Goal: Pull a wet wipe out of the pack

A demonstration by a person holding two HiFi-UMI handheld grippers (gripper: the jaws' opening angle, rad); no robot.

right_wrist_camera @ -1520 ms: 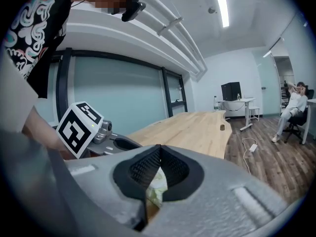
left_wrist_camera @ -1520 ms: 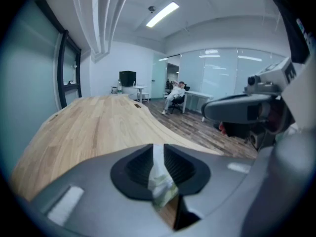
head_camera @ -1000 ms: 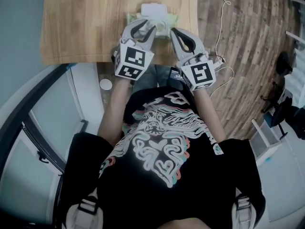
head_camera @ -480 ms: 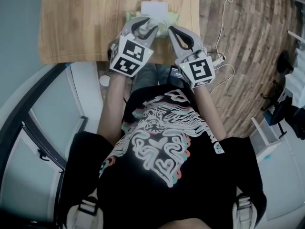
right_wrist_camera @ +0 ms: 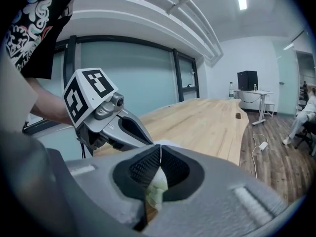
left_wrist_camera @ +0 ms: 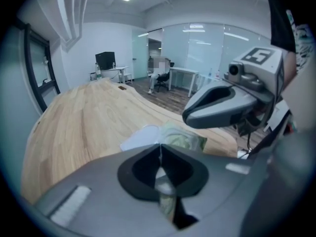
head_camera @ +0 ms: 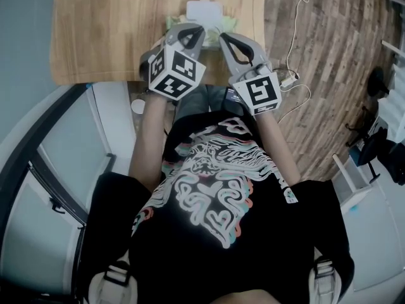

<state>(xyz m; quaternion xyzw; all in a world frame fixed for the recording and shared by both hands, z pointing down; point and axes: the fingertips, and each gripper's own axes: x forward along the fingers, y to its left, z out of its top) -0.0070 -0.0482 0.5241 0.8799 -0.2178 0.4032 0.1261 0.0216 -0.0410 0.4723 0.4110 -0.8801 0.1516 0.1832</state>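
The pack [head_camera: 204,11] lies on the table [head_camera: 107,30] near its front edge, just ahead of both grippers. The left gripper [left_wrist_camera: 159,146] and right gripper [right_wrist_camera: 160,148] each have jaws closed tip to tip, with nothing visibly clamped. Open the right jaws before descending, pinch only the wipe's exposed fold (not discernible here), and press the left gripper on the pack so it does not lift.

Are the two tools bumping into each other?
Apart. The head view shows the pack and table between the left tool and the right tool. The left gripper view also shows table between them.
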